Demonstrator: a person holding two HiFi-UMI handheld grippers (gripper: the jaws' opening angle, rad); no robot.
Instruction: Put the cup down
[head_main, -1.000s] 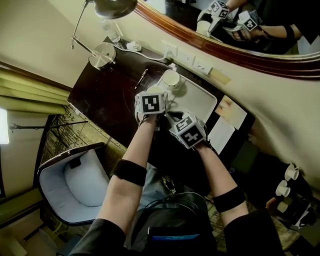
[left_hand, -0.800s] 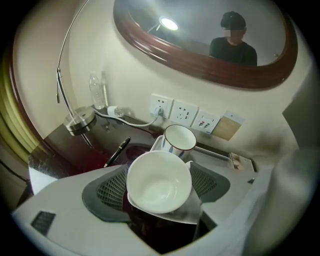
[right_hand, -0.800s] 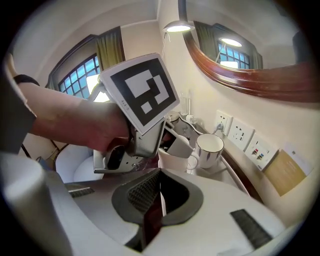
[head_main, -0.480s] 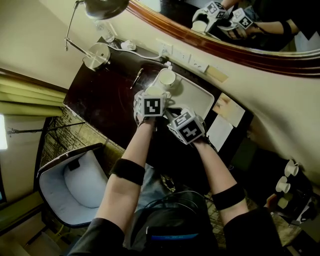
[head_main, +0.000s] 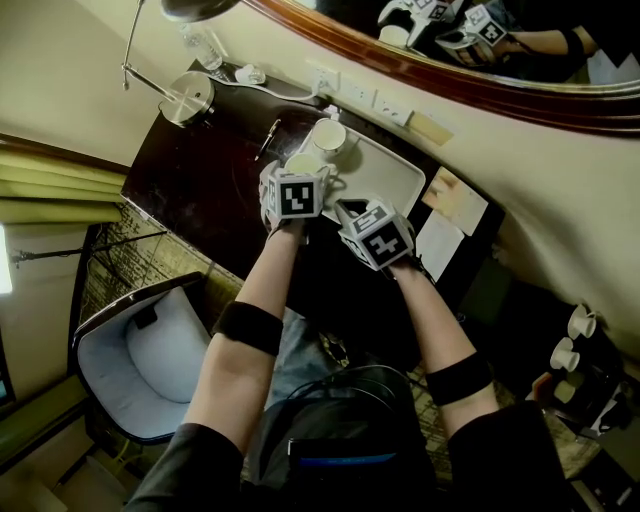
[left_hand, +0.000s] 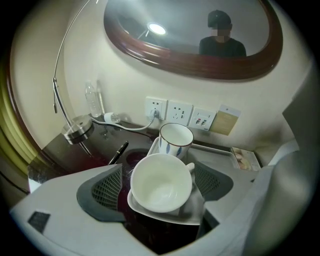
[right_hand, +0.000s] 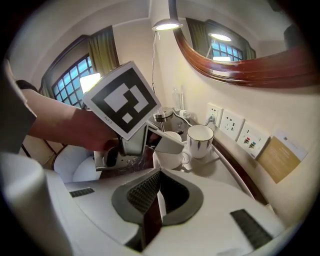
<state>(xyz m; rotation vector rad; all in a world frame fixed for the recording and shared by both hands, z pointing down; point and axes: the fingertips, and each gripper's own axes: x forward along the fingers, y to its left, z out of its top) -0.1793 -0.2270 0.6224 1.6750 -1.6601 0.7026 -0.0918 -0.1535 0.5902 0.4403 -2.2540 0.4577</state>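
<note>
The left gripper's (left_hand: 159, 183) jaws have just been opening and now stand released on either side of the white cup (left_hand: 161, 186), which sits upright on the near left corner of the tray (head_main: 386, 190). The right gripper's (right_hand: 159, 175) jaws are clenched together on nothing, hovering over the tray's near edge. A second cup (left_hand: 175, 140) with blue marks stands farther back on the tray. Left of the tray, a pen (left_hand: 118, 151) lies on the dark surface (left_hand: 100, 146), with a lamp base (left_hand: 76, 131) beyond it.
</note>
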